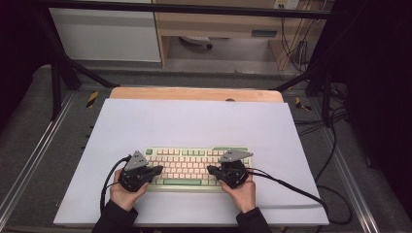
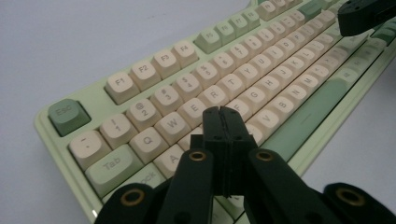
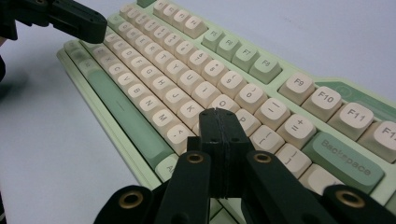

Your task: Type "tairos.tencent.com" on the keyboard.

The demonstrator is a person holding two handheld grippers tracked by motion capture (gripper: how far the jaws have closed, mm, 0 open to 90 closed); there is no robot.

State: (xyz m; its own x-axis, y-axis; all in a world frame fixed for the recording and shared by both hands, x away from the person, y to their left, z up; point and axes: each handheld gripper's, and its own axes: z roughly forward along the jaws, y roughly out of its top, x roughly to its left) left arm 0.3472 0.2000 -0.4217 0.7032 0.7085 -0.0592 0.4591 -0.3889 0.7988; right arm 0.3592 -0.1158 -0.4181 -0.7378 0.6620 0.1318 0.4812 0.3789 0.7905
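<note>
From the high view, a green keyboard (image 1: 197, 167) with cream keys lies on a pale sheet (image 1: 194, 121) that covers most of a wooden table (image 1: 194, 93). The keyboard sits near the person's edge of the sheet, roughly in the middle from side to side. The left gripper (image 1: 158, 170) hangs over the keyboard's left end, its jaws pointing inward, and the right gripper (image 1: 211, 169) hangs over the right end, its jaws also pointing inward. The left hand (image 1: 125, 193) and right hand (image 1: 241, 191) hold the two tools from below. A black cable (image 1: 108, 180) loops off the left tool and another cable (image 1: 296, 191) trails from the right tool across the sheet and off its right side. Beyond the table stand a white cabinet (image 1: 104, 34) and a wooden desk (image 1: 218, 22), well apart from the work.

In the left gripper view, the left gripper (image 2: 223, 110) has its jaws clenched flat together with nothing between them. Its tip stands over the letter keys near the left end of the keyboard (image 2: 196, 93), covering a few of them; whether it touches a key cannot be told. The tip of the other tool (image 2: 345, 21) shows at the top right, above the far keys.

In the right gripper view, the right gripper (image 3: 217, 112) is likewise clenched on nothing, its tip over the keys near the right end of the keyboard (image 3: 196, 74), close to the green Backspace key (image 3: 345, 161). The other tool (image 3: 100, 29) reaches in at the top left, over the far rows.
</note>
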